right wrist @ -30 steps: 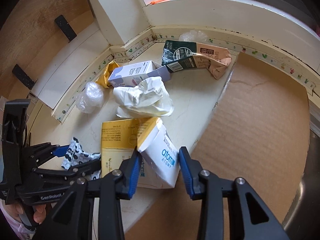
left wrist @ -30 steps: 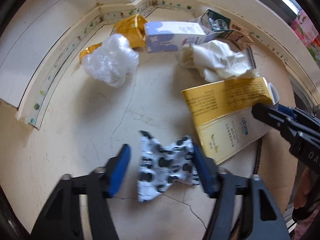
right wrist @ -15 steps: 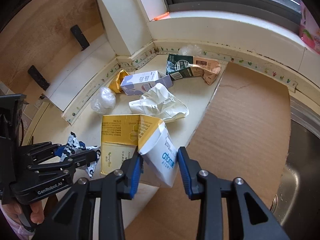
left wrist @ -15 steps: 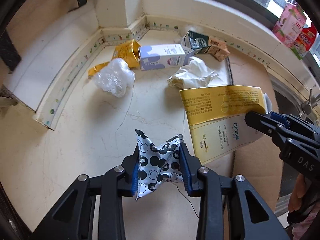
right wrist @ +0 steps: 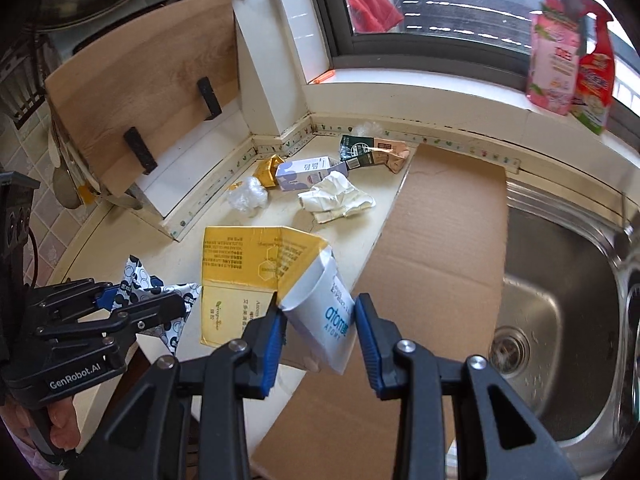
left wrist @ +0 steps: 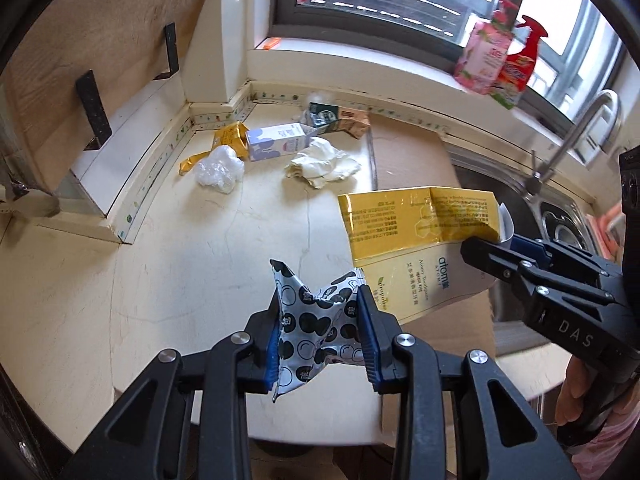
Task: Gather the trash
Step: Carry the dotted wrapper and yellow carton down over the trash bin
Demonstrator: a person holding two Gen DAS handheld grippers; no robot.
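Foil, light and crinkly, the spotted wrapper [left wrist: 312,320] sits pinched at its waist in the left gripper [left wrist: 320,336] jaws above the bench [left wrist: 168,280], beside the sink [right wrist: 560,320], while the right gripper [right wrist: 318,332] jaws clamp the flimsy flattened yellow carton [right wrist: 248,268].

Daylight falls across a cream kitchen counter [left wrist: 168,280] set in a corner below a dark-framed window [right wrist: 440,12].

A wooden board [right wrist: 140,76] with black brackets leans against the wall at left. Flattened cardboard [right wrist: 436,240] lies over the counter beside a stainless steel sink [right wrist: 560,320] with a curved tap [left wrist: 572,136]. A pink refill pouch [right wrist: 554,60] and a red spray bottle [right wrist: 596,76] stand on the sill, above patterned edging tape.
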